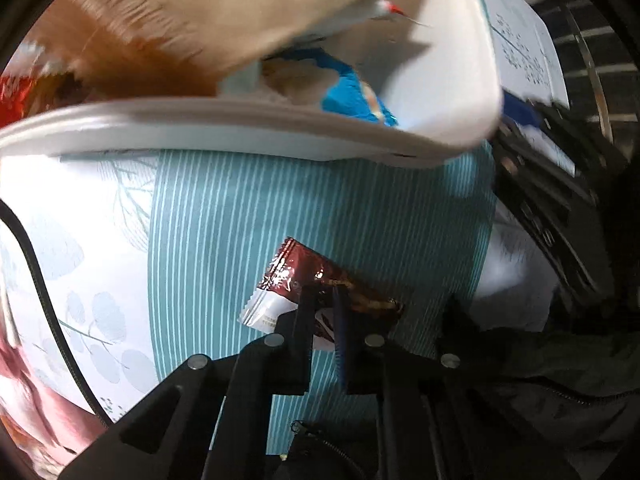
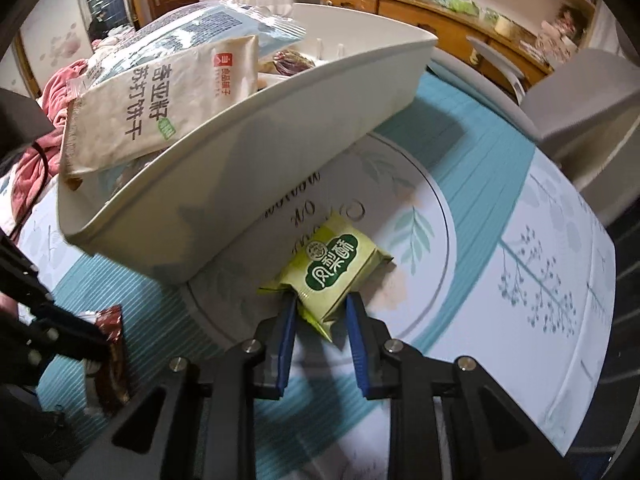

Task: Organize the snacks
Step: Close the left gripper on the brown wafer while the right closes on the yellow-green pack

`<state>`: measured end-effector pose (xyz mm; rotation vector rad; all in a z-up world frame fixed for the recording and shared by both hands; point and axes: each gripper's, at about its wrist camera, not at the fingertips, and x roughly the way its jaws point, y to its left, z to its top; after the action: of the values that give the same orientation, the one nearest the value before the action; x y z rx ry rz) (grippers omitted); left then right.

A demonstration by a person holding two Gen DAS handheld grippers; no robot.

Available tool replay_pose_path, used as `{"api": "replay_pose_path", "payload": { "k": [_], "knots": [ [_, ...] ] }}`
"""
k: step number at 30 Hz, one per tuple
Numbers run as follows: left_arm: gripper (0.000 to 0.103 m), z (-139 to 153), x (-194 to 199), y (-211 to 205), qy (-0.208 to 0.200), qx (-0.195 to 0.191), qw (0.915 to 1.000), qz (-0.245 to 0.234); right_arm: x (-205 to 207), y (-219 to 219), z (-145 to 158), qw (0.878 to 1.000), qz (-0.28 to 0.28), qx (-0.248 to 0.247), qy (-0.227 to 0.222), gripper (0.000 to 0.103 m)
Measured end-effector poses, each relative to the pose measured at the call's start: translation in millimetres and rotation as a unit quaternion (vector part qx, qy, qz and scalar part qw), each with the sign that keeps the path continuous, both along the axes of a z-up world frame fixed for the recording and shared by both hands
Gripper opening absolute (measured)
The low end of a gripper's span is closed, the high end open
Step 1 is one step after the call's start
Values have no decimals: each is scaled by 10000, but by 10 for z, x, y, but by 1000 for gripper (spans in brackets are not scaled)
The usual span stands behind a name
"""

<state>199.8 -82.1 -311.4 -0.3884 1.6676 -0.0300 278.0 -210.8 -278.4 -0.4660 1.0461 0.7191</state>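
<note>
My left gripper (image 1: 322, 294) is shut on a dark red snack packet (image 1: 304, 276) just above the teal striped tablecloth (image 1: 224, 240); the packet also shows in the right wrist view (image 2: 112, 344). My right gripper (image 2: 320, 300) is shut on a green snack packet (image 2: 334, 268) lying on the cloth. A white bin (image 2: 248, 184) stands just behind both, holding a beige cracker bag (image 2: 156, 108) and a blue-white bag (image 2: 208, 24). In the left wrist view the bin's rim (image 1: 200, 128) fills the upper part, with a blue packet (image 1: 352, 96) inside.
A second white container (image 2: 580, 100) stands at the right on the cloth. A black cable (image 1: 44, 292) runs over the cloth at the left. Pink fabric (image 2: 36, 152) lies beyond the table's left edge. A wooden dresser (image 2: 460, 12) is at the back.
</note>
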Motion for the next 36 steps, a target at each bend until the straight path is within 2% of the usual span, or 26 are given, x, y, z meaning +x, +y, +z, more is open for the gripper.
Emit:
{"api": "replay_pose_path", "payload": {
  "k": [4,7,9,11,13,14,15,19,25,30,36],
  "knots": [
    [6,15,-51,190,84,-141,9995,282,-49,-157,97,9997,-229,35,121,24],
    [6,-18,-155,174,169,-277,9983,475,-77,-267,160,9990,-412,27,196,24],
    [19,-25,-275,253,251,-310,9973,612,-91,-336,206,9983,-531,23,233,23],
    [27,-40,-302,274,332,-274,9967,682,-111,-403,256,9976,-645,52,253,23],
    [42,-40,-319,276,329,-206,9970,670,-135,-471,307,9967,-755,100,275,23],
    [58,-34,-402,267,314,-179,9972,650,-160,-496,326,9964,-791,107,270,22],
    [68,-23,-455,250,279,-149,9976,614,-179,-528,350,9960,-845,114,260,22],
    [77,-94,-455,194,288,74,9988,382,-221,-627,407,9945,-998,181,256,21],
    [79,-194,-422,75,446,288,9985,107,-295,-753,445,9924,-1191,199,236,19],
    [80,-191,-428,-42,410,541,9975,-216,-352,-848,478,9901,-1369,228,217,18],
    [80,-195,-414,-263,443,922,9926,-659,-420,-894,544,9883,-1503,217,120,16]
  ]
}}
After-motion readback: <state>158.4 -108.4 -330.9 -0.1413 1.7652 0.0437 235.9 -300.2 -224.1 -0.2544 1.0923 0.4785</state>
